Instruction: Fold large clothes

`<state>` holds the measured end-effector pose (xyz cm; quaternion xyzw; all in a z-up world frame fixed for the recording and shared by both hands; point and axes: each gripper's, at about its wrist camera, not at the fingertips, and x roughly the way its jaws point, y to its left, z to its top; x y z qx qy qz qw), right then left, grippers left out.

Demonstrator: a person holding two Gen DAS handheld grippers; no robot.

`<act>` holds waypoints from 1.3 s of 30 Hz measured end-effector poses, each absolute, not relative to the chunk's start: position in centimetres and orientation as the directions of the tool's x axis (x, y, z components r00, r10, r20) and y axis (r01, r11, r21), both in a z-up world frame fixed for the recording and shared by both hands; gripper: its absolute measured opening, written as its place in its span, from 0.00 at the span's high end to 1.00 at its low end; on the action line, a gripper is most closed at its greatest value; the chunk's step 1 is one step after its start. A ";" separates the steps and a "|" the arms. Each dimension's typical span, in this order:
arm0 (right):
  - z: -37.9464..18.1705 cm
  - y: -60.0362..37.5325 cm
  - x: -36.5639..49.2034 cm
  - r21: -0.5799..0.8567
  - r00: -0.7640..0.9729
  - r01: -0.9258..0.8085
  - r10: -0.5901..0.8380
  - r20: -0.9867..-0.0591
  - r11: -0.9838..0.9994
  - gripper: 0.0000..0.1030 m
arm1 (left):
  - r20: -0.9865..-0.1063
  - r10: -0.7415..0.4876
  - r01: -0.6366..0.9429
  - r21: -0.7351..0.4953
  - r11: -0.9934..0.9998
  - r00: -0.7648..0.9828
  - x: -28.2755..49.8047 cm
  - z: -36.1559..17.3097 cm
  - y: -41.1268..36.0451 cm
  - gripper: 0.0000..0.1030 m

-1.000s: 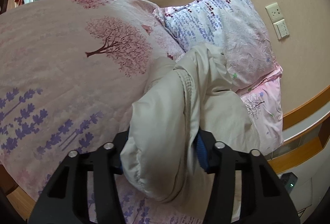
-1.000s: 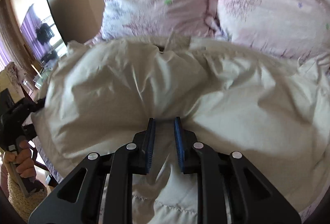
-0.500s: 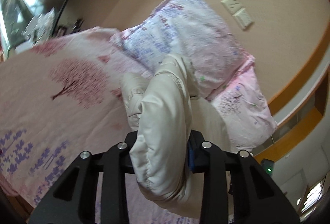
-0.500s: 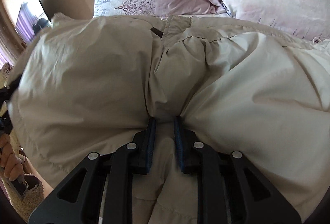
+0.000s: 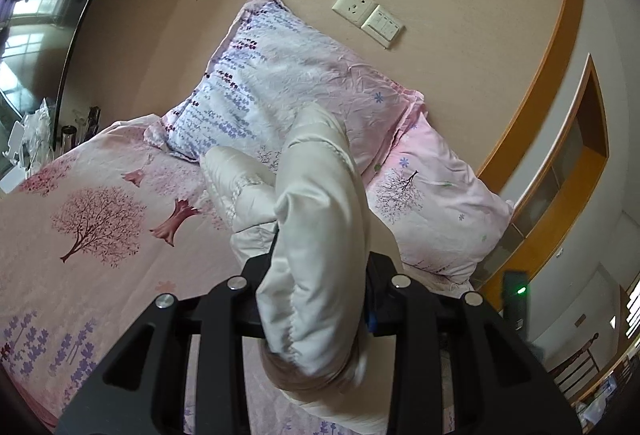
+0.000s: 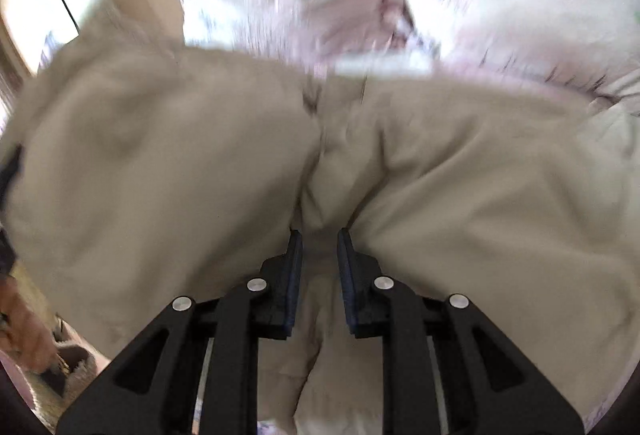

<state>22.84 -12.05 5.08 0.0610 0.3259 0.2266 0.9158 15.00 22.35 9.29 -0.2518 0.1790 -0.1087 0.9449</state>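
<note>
A cream padded jacket [image 5: 320, 219] is held up over a bed. My left gripper [image 5: 320, 275] is shut on a thick puffy fold of it, which bulges up between the fingers and hides the pads. In the right wrist view the jacket [image 6: 460, 175] fills most of the frame, blurred by motion. My right gripper [image 6: 319, 239] is shut on a bunched pleat of it, with fabric spreading to both sides. The far part of the jacket rests near the pillows.
The bed has a pink sheet with tree prints [image 5: 96, 227]. Two pillows [image 5: 288, 75] [image 5: 436, 203] lean on the beige wall with a socket [image 5: 354, 5]. A wooden headboard trim [image 5: 532, 107] runs at the right. A window and clutter [image 5: 28, 139] are at the left.
Both grippers have lifted and tilted up with the jacket. The left view now shows more wall and pillows. The right view has gone blurred from motion.
</note>
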 end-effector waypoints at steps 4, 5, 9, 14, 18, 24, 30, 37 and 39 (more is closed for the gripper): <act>4.2 -9.8 24.9 0.271 0.610 -0.405 0.478 -0.632 0.873 0.81 | -0.272 -0.309 0.134 -0.515 0.847 0.911 14.7 9.5 21.9 0.68; 3.6 -9.1 25.8 0.286 0.584 -0.404 0.485 -0.650 0.869 0.81 | -0.269 -0.314 0.140 -0.514 0.846 0.910 14.8 9.6 21.7 0.68; 2.1 -7.7 28.5 0.334 0.508 -0.375 0.493 -0.706 0.865 0.82 | -0.268 -0.343 0.178 -0.492 0.852 0.900 15.0 9.9 20.2 0.68; 2.0 -7.2 30.7 0.366 0.450 -0.342 0.493 -0.745 0.865 0.83 | -0.237 -0.395 0.248 -0.477 0.843 0.888 15.2 10.5 18.0 0.67; 2.0 -6.8 31.4 0.365 0.443 -0.353 0.498 -0.745 0.861 0.84 | -0.229 -0.418 0.279 -0.464 0.841 0.879 15.5 10.9 16.1 0.65; 3.7 -11.5 28.7 0.434 0.479 -0.400 0.588 -0.652 0.807 0.84 | -0.186 -0.480 0.364 -0.440 0.821 0.857 14.7 12.1 13.1 0.65; 6.0 -19.4 23.9 0.415 0.643 -0.365 0.549 -0.535 0.833 0.84 | -0.179 -0.528 0.425 -0.409 0.808 0.830 14.6 12.6 9.8 0.64; 2.4 -23.5 25.4 0.441 0.611 -0.258 0.499 -0.614 0.860 0.84 | -0.180 -0.598 0.499 -0.395 0.771 0.781 15.2 12.6 5.8 0.64; 1.2 -23.2 26.8 0.463 0.589 -0.262 0.521 -0.618 0.846 0.84 | -0.192 -0.610 0.513 -0.385 0.767 0.769 15.3 12.5 4.5 0.63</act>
